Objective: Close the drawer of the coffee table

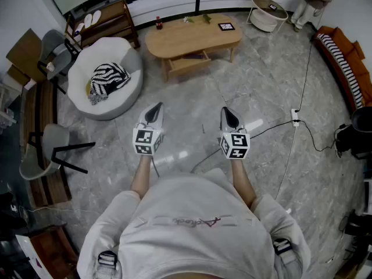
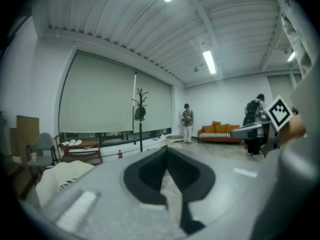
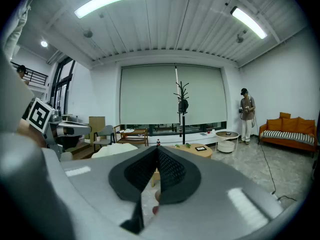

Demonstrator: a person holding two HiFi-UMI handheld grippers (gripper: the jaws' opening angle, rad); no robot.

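Coffee table (image 1: 192, 38): light wood, rounded oblong, standing well ahead of the person on the grey marbled floor (image 1: 192, 106). Drawer (image 1: 188, 63): pulled out from beneath the tabletop's near edge, toward the person, standing open. Tabletop holdings: dark bottle (image 1: 158, 22) at the left end; flat dark square item (image 1: 226, 26) near the right end; small green pieces (image 1: 206, 18) along the far edge. Left gripper (image 1: 156, 108) and right gripper (image 1: 227, 113): held side by side, low before the person, jaws fully together, nothing between them, both well short of the table. Between grippers and drawer: a stretch of floor. Left of that stretch: white round armchair (image 1: 104, 77) carrying a black-and-white striped cloth (image 1: 108, 80), near the table's left end. Right of it: power strip (image 1: 295, 117) with a black cable (image 1: 267, 131) trailing across the floor toward the person. Beyond the table's right end: round white side table (image 1: 268, 13). Along the floor's right edge: orange sofa (image 1: 343, 63). Far left: wooden rack (image 1: 102, 23), grey chairs (image 1: 49, 150).
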